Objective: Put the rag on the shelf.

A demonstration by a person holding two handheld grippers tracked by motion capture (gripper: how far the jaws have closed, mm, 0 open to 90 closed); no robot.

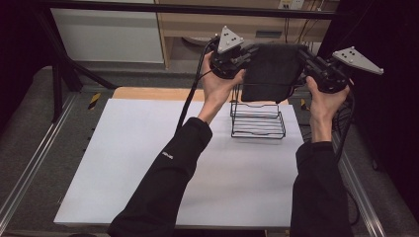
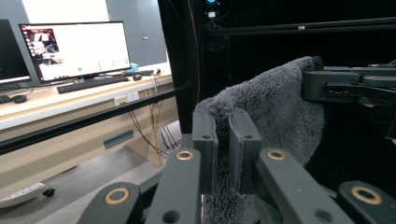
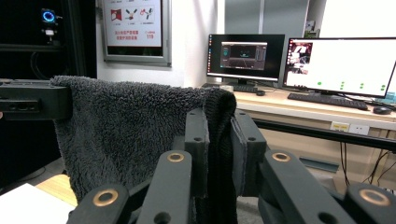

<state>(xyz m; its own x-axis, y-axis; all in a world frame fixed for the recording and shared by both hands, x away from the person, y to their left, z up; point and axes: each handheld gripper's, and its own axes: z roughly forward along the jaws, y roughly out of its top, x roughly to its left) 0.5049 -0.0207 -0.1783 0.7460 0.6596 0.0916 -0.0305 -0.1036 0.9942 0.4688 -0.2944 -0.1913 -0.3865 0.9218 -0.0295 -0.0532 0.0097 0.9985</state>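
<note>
A dark grey fluffy towel hangs stretched between my two grippers, above a black wire rack that stands on the white table top. My left gripper is shut on the towel's left top corner; in the left gripper view its jaws pinch the towel at the edge, with the gripper seen close up. My right gripper is shut on the right top corner; the right gripper view shows the towel draped from its own gripper across to the other one.
The rack sits near the table's far right side, directly under the towel. A black frame bar crosses behind the grippers. Monitors and a desk stand beyond the table. The left and near parts of the white top are bare.
</note>
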